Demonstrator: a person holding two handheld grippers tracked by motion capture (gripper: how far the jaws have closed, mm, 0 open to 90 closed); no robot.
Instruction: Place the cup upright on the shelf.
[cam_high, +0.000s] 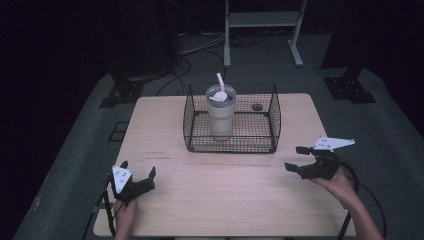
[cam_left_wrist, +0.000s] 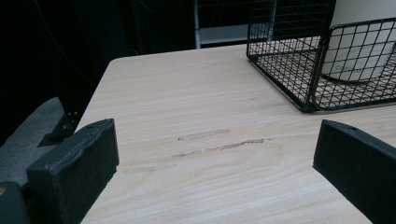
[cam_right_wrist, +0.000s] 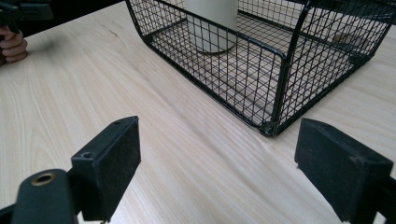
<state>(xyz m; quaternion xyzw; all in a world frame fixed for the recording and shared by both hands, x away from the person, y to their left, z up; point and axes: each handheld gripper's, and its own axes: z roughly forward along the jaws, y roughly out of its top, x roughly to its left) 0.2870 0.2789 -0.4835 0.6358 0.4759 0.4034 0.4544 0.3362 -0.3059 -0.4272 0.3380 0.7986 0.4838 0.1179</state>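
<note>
**Cut off and unclear**

Ahead of the left gripper (cam_left_wrist: 215, 154), the tumbler (cam_left_wrist: 359, 42) loses its top to the frame edge, as does the wire basket (cam_left_wrist: 299, 70). Beyond the right gripper (cam_right_wrist: 217, 163), a small dark object (cam_high: 257, 106) in the basket is too small to identify.

Surroundings of a light wooden tabletop (cam_high: 225, 190)

Faint dark scuff marks (cam_left_wrist: 219, 140) are seen on the tabletop's near left part. A grey floor (cam_high: 80, 150) is laid around the tabletop on all sides. Beyond the tabletop's far edge a white metal frame (cam_high: 262, 20) is set on that floor, with loose cables (cam_high: 200, 50) trailed just left of it. Black stand feet are placed off the tabletop's far left corner (cam_high: 125, 92) and far right corner (cam_high: 348, 87).
</note>
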